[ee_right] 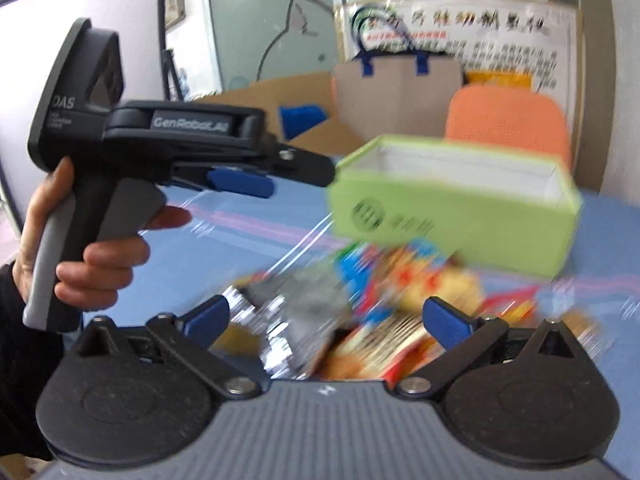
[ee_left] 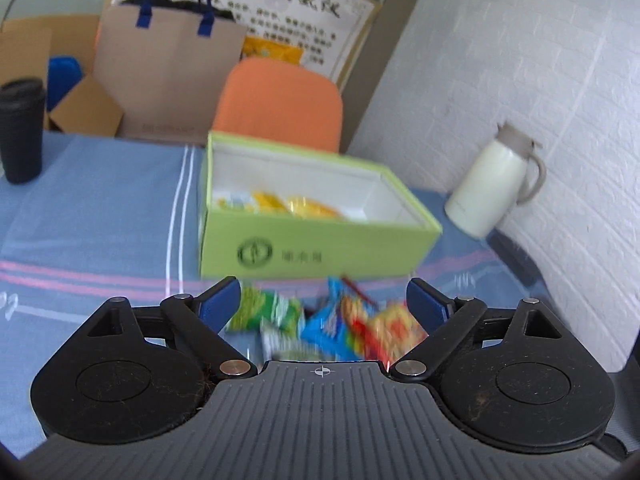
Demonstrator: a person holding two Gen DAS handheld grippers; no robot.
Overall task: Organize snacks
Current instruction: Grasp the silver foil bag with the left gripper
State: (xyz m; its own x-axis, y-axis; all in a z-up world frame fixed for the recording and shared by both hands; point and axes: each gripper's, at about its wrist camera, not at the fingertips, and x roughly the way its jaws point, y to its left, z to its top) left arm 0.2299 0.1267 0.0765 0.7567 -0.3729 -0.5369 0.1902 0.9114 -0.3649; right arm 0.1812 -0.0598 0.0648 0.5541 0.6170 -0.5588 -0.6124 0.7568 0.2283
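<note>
Left gripper point(ee_left: 322, 300): jaws spread wide, holding nothing, directly above loose snack packets point(ee_left: 320, 324) on the blue-clothed desk point(ee_left: 100, 220). Right gripper point(ee_right: 326, 316): jaws likewise apart and empty over the same blurred pile. Just beyond stands the open green box point(ee_left: 304, 248), several packets inside. White jug point(ee_left: 492, 188) at far right.

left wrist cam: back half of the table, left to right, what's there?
Black ribbed tumbler → open lime-green cardboard box holding yellow snack packets → cream insulated jug with grey lid.
</note>
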